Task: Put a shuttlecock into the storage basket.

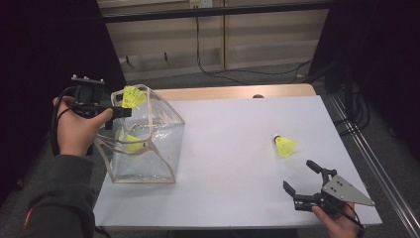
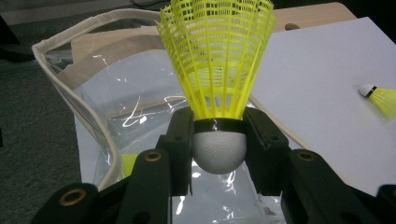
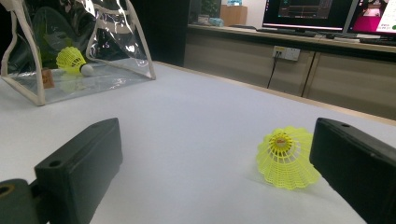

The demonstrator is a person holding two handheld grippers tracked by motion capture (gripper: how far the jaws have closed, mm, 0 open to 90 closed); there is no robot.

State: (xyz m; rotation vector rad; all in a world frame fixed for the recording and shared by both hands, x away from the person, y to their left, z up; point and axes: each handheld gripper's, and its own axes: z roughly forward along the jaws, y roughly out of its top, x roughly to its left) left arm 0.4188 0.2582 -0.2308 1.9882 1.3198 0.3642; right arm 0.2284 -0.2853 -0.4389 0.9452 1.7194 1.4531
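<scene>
My left gripper is shut on a yellow shuttlecock, its pads pressing the white cork with the skirt pointing away from the jaws. In the high view this gripper holds that shuttlecock over the mouth of a clear plastic bag with tan trim. A second yellow shuttlecock lies inside the bag. A third shuttlecock lies on the white table, to the right. My right gripper stands open near the front right edge, short of that shuttlecock, with nothing between its jaws.
The white table top has a wooden strip along its far edge. Cables trail on the floor beyond the table. The bag stands at the table's left side.
</scene>
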